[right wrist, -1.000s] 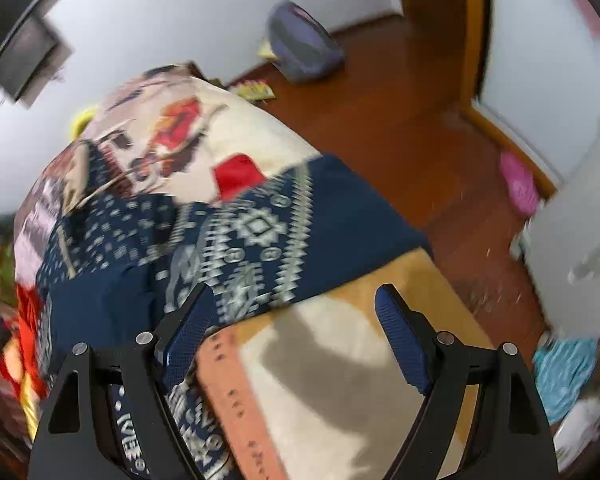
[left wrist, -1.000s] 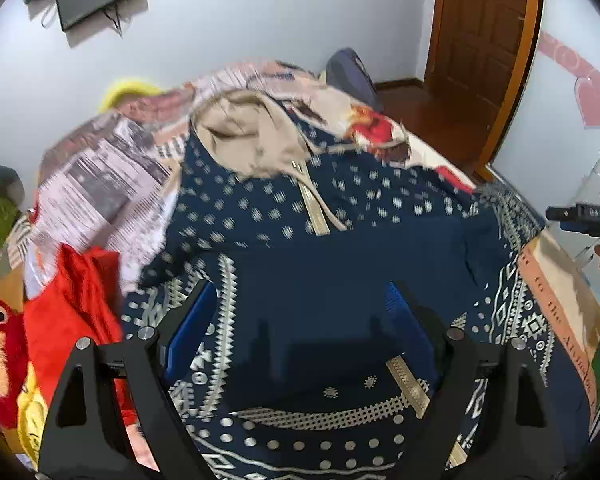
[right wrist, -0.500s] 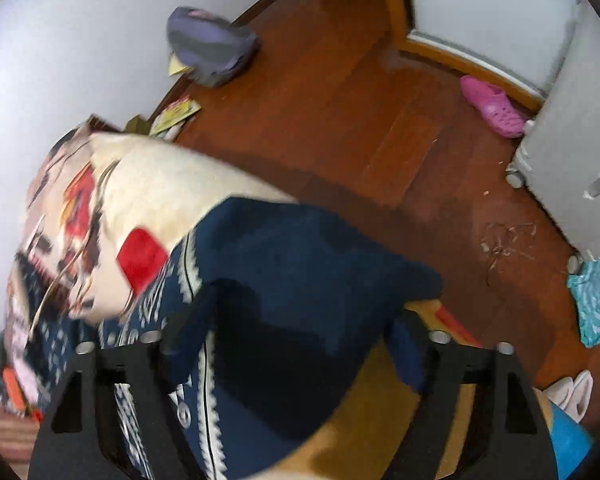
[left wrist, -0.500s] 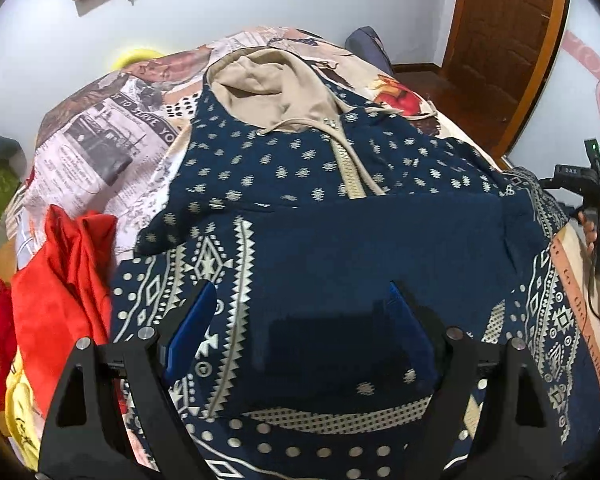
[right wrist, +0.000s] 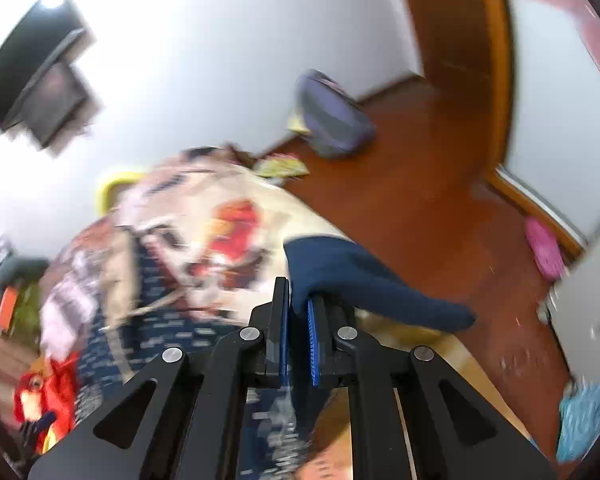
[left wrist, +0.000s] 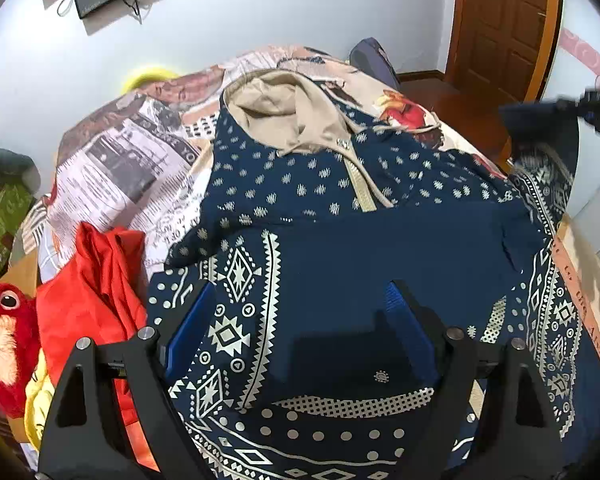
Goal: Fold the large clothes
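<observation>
**Sleeve pinched at the bed's right edge**

Pale walls and a wooden door [left wrist: 504,28] frame the bed [left wrist: 132,160], which is covered by a newspaper-print spread. My navy hoodie [left wrist: 340,248] lies face up across its middle, the beige hood [left wrist: 284,116] toward the far end and the patterned hem at the near edge. My left tongs [left wrist: 300,340] hover over the hem with the blue pads [left wrist: 192,332] spread wide, gripping nothing. My right tongs [right wrist: 298,312] are pressed together on the plain navy sleeve [right wrist: 364,280], lifted off the bed's right edge; its cuff droops toward the wooden floor [right wrist: 420,208]. That view is blurred. At the bed's left edge sits a red garment [left wrist: 92,292], with a red plush toy [left wrist: 4,340] just beside it. A backpack [right wrist: 332,120] rests on the floor by the wall.
</observation>
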`<state>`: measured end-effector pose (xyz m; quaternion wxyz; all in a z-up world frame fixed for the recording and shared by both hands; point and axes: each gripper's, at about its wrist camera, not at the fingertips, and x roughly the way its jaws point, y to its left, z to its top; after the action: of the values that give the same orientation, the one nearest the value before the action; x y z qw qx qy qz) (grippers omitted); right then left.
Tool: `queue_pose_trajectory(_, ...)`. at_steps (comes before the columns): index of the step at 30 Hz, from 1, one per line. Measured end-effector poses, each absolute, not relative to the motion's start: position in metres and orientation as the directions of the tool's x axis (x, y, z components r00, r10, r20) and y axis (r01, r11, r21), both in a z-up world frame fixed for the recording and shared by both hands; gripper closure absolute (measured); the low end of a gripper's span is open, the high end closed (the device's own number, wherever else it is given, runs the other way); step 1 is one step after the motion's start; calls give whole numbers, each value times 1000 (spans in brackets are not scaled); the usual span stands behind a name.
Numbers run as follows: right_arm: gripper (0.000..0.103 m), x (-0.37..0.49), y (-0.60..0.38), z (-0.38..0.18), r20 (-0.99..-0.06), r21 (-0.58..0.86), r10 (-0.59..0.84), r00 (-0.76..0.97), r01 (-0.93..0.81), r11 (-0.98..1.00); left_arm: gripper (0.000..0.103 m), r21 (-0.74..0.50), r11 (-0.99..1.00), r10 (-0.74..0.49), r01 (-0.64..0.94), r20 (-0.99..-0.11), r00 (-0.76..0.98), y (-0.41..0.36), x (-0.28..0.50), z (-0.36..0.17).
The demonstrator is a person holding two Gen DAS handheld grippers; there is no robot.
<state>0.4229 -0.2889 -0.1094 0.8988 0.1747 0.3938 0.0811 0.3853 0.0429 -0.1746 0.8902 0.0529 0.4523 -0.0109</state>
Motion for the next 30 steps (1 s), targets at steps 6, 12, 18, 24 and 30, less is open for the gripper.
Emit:
queue_pose_trajectory(6, 96, 402, -216, -81, -648, 360, 412, 641, -220, 907, 17, 46, 997, 2, 56, -795, 607, 46, 377, -160)
queue_pose_trajectory(12, 95, 386, -148, -126, -740, 313, 434, 514, -309, 898, 17, 44, 998, 2, 55, -799, 601, 51, 365, -157)
queue_pose_trajectory(18, 92, 363, -111, -184, -840, 275, 390, 377, -325, 905, 17, 32, 998, -3, 50, -812, 584, 61, 351, -161)
queue_pose_trajectory(24, 68, 353, -101, -217, -923, 274, 340, 179, -312, 910, 17, 17, 998, -17, 54, -827, 563, 62, 340, -169)
queue_pose_trajectory(30, 66, 336, -116, -190, -906, 299, 385, 175, -377, 876, 17, 5, 998, -28, 58, -829, 558, 58, 335, -174)
